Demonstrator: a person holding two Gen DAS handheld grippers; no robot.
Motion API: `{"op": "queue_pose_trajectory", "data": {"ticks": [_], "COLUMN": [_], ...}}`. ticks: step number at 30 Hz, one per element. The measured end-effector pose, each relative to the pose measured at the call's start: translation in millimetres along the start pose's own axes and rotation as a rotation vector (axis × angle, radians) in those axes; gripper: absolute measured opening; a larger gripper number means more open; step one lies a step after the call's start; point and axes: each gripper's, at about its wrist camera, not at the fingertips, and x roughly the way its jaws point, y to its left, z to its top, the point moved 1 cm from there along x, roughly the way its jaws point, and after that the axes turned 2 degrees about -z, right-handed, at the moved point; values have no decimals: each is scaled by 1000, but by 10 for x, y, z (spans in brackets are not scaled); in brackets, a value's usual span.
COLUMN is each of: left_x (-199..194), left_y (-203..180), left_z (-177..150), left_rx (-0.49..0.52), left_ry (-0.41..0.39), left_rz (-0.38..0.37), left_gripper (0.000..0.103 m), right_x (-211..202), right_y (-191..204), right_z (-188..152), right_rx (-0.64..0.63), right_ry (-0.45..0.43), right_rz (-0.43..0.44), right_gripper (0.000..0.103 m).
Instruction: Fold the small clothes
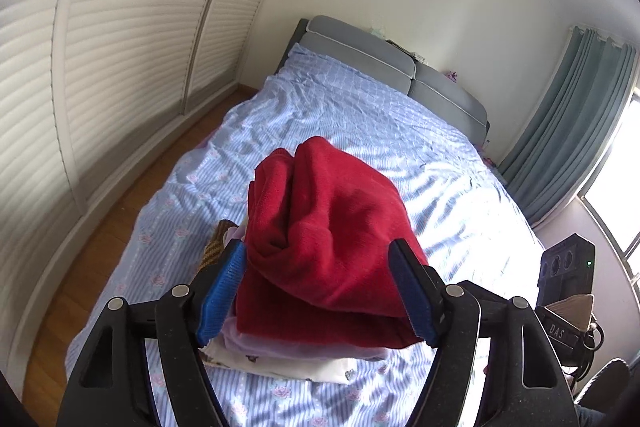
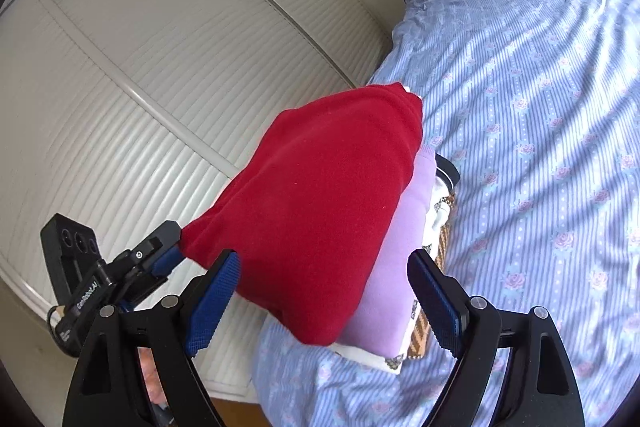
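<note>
I see a folded red sweater (image 1: 328, 227) topping a stack of clothes on the bed (image 1: 400, 131), over a lilac garment (image 2: 396, 267) and a patterned white piece (image 1: 296, 367). My left hand-held gripper (image 1: 320, 291) is spread wide, 1 finger on either side of the sweater. My right hand-held gripper (image 2: 324, 299) is spread too, gripping nothing.

Left gripper (image 1: 318, 287) black plastic frame, two angled arms with triangular cut-outs, round silver screws at the pivots, ribbed blue pads (image 1: 222, 293), right gripper (image 2: 324, 301) same build, blue textured pads (image 2: 212, 303), black cable and white lettering on the left unit's body
</note>
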Motion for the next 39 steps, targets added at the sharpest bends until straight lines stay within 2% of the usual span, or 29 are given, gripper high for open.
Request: {"op": "queue_pose_trajectory", "data": {"ticks": [7,11,17,23,33,39], "left_x": [-430,-650,-895,-1051,-1017,-979], "left_y": [-412,-744,-1341,-1949,-2940,-3439], "left_z": [-242,-446,-893,-1406,-2177,-2527], "left_rx": [53,78,138,181,287,340], "left_ry": [-53,-67,-76,-87,-85,-82], "left_rz": [85,146,180,145,90,72], "left_gripper": [73,81,81,87,87,87], "right_x": [-572,-929,-1658,-2469,-3654,-4173], "right_y": [210,228,169,-7,-659,-912], "right_z": [-98,-218,-513,-877,-1388,-1614], "right_rx": [-77,-124,-236,-342,-296,-291], "right_ry": [-60,-82,-162,-247,-302,-337], "right_rz": [-46,-76,-182,-319,-503,-639], "right_gripper": [86,86,86,86,86,86]}}
